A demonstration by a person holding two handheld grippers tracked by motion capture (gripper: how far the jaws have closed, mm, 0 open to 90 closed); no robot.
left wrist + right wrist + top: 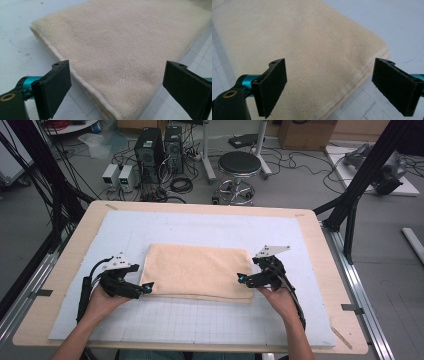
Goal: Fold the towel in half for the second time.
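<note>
One wooden table [325, 270] carries one pale grey gridded mat [200, 320], and on the middle of that mat lies one folded beige towel [197, 270], flat, its long sides running across the table and its layered edges showing along the near side. Two forearms come in from the near edge, one on each side of the towel. The left hand [100, 302] is angled inward and holds the left gripper [148, 287] low over the mat, pointing toward the towel's near left corner; its tips sit just at that corner. The right hand [277, 296] mirrors it, angled inward, with the right gripper [240, 278] aimed at the towel's right edge near the near right corner. Each gripper carries one grey three-cornered plate on top and one black cable trailing back along the arm. In the left gripper view the two black jaws stand wide apart, with the towel's corner [120, 62] lying between and beyond them, neither pad pressing on the cloth. In the right gripper view the two jaws are likewise spread wide, the towel's corner [312, 62] below and between them, untouched by the pads. Nothing is gripped by either tool.
</note>
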